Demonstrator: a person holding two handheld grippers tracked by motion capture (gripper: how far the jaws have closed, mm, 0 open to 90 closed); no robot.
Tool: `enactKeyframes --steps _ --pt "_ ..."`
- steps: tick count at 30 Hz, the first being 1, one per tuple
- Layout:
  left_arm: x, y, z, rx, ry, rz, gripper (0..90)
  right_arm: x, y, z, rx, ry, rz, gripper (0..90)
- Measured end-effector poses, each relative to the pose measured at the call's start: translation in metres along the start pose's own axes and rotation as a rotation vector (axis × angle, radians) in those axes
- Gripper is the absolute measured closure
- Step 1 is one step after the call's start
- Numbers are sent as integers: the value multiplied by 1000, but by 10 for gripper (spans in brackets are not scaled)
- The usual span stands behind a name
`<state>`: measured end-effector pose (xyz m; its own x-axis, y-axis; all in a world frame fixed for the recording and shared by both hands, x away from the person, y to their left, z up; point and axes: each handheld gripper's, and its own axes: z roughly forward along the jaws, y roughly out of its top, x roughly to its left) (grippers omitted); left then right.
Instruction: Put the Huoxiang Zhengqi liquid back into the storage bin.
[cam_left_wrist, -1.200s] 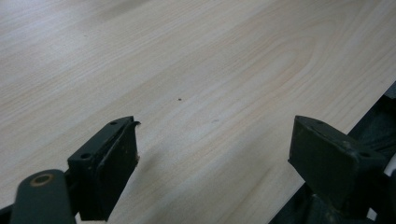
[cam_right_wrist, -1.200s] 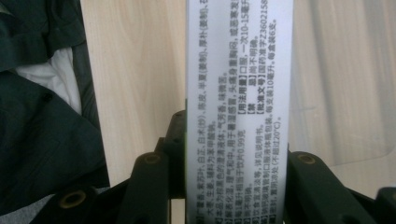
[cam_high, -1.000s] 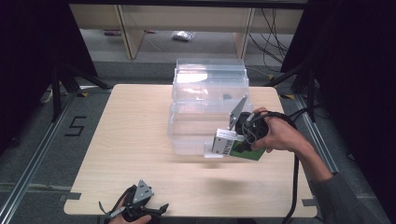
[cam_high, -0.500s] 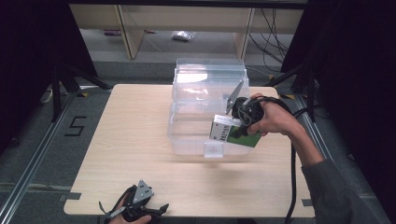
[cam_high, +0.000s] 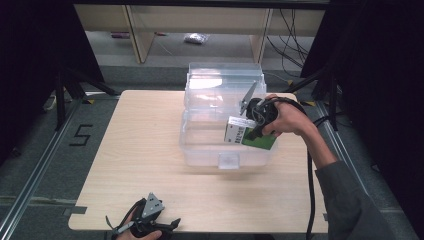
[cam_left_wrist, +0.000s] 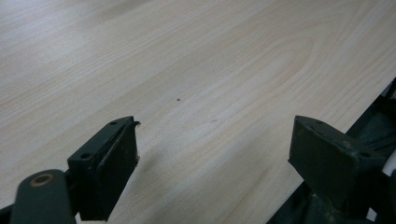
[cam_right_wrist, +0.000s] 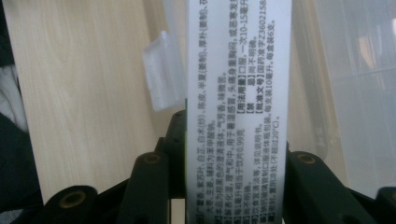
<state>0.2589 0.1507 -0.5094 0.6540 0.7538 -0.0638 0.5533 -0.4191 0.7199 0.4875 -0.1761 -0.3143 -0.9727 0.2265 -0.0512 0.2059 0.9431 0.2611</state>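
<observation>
A green and white box (cam_high: 250, 136) hangs over the right part of a clear plastic bin (cam_high: 210, 150), with my right gripper (cam_high: 256, 129) shut on it. In the right gripper view the box's white printed side (cam_right_wrist: 238, 93) stands between the two black jaws, above the bin and its front latch (cam_right_wrist: 164, 70). My left gripper (cam_high: 150, 226) rests low at the table's near edge, left of centre, held by a hand. Its two jaws stand wide apart over bare wood (cam_left_wrist: 196, 93), with nothing between them.
The bin's clear lid (cam_high: 222, 80) stands open at the far side. The wooden table (cam_high: 140, 135) has its front edge right by the left gripper. A cable (cam_high: 309, 190) trails from the right gripper along the forearm. Shelving (cam_high: 200, 25) stands behind the table.
My right gripper has carried the box up and away from the bin's front right corner to above the bin's right part. The left gripper has stayed put.
</observation>
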Motion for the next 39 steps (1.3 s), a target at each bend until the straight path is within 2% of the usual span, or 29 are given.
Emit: enactKeyframes --steps 1,3,5,6,7,8,9,10,11,13,15,16,17,18,24,25,27,32,35,39 --pt "0 0 0 1 -1 1 149 -4 0 2 -1 -2 -18 650" --pt "1 0 -1 15 -1 17 149 -9 -1 6 4 4 0 650" --pt "2 0 -1 19 -6 23 149 -17 -2 10 17 -7 -33 650" --pt "1 0 -1 14 -5 16 149 -21 -3 14 26 -10 3 650" --pt "0 0 0 -3 -2 -4 149 -24 -3 16 22 -12 -7 650" --pt "0 0 0 -3 -2 -4 149 -24 -3 16 22 -12 -7 650" --pt "0 0 0 -3 -3 -2 149 -25 -3 18 28 -15 13 650" --pt "0 0 0 -3 -3 -1 149 -28 -4 20 31 -10 4 650" --pt "0 0 -1 -3 -3 0 149 -29 -4 23 40 -13 30 650" --pt "0 0 -1 -2 -4 0 149 -32 -4 25 29 -9 13 650" --pt "0 0 -1 -2 -4 0 149 -35 -5 28 40 -14 20 649" --pt "0 0 -1 -2 -5 2 149 -35 -5 28 40 -14 20 649" --pt "0 0 -1 -2 -5 3 149 -34 -5 28 59 -19 50 650" --pt "0 0 -1 0 3 5 149 -35 -5 30 61 -17 35 649" --pt "0 0 -1 -1 1 7 149 -38 -6 35 62 -20 34 649" --pt "0 0 -1 -1 0 6 149 -39 -7 39 54 -8 27 649" --pt "0 0 -1 0 1 6 148 -38 -8 41 65 -13 45 649" --pt "1 0 -1 1 4 8 149 -41 -10 50 75 -2 24 648" --pt "0 0 -1 -2 0 6 149 -40 -11 53 96 -5 47 647" --pt "1 0 -1 1 3 10 149 -42 -11 55 82 3 32 647"
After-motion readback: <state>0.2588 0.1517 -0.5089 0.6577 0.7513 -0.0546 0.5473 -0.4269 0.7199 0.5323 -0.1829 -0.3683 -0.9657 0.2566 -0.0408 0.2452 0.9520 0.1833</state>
